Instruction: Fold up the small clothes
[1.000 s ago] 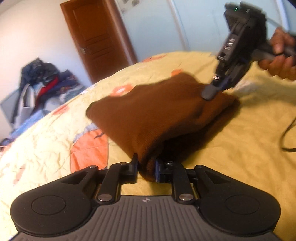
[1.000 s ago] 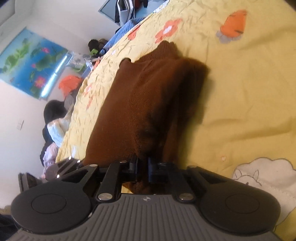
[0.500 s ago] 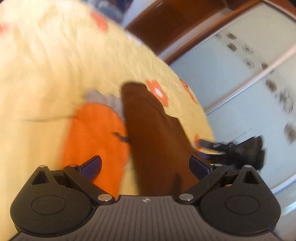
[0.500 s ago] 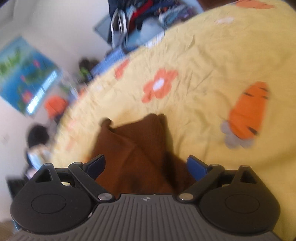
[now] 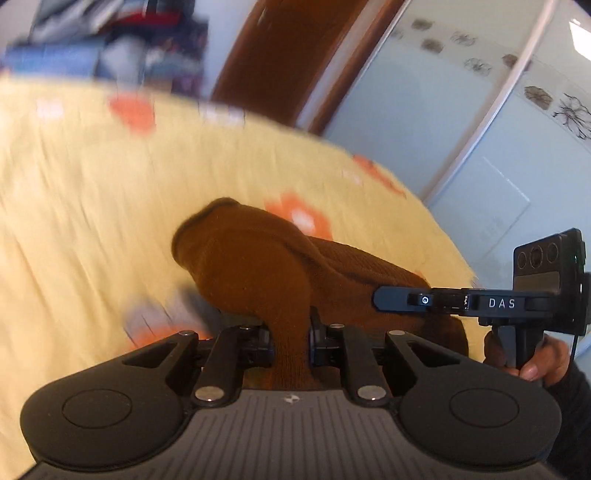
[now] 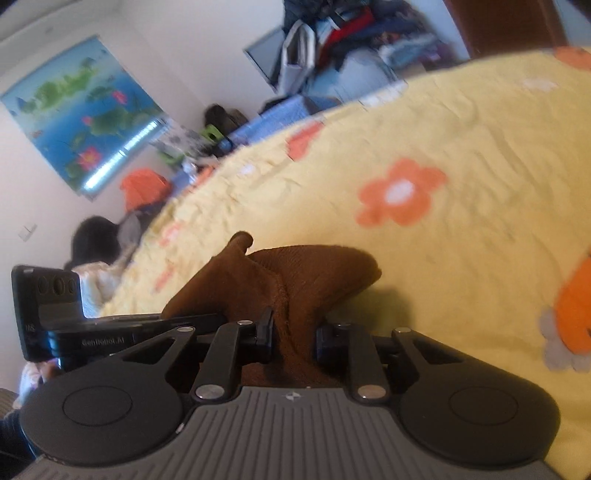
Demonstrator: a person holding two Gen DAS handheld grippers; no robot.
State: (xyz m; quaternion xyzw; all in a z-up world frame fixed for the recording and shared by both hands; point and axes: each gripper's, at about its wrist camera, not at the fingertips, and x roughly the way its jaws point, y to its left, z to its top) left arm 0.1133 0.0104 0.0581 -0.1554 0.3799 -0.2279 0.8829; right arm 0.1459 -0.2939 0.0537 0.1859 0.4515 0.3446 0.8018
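Note:
A brown knitted garment (image 5: 273, 266) lies bunched on the yellow bedspread (image 5: 92, 206). My left gripper (image 5: 291, 341) is shut on a thick fold of it at the near edge. The right gripper's side shows in the left wrist view (image 5: 461, 302), held in a hand at the garment's right side. In the right wrist view my right gripper (image 6: 293, 336) is shut on another fold of the brown garment (image 6: 306, 277), and the left gripper's body (image 6: 74, 325) sits close by at the left.
The bedspread (image 6: 461, 147) carries orange flower and carrot prints. Beyond the bed stand a brown door (image 5: 295, 55), pale wardrobe panels (image 5: 461, 110) and a pile of clothes (image 6: 351, 33). A picture (image 6: 77, 122) hangs on the wall.
Both grippers held the garment a second ago, opened half a second ago, and are now shut on new folds of it. Both views swung round; the garment is more bunched.

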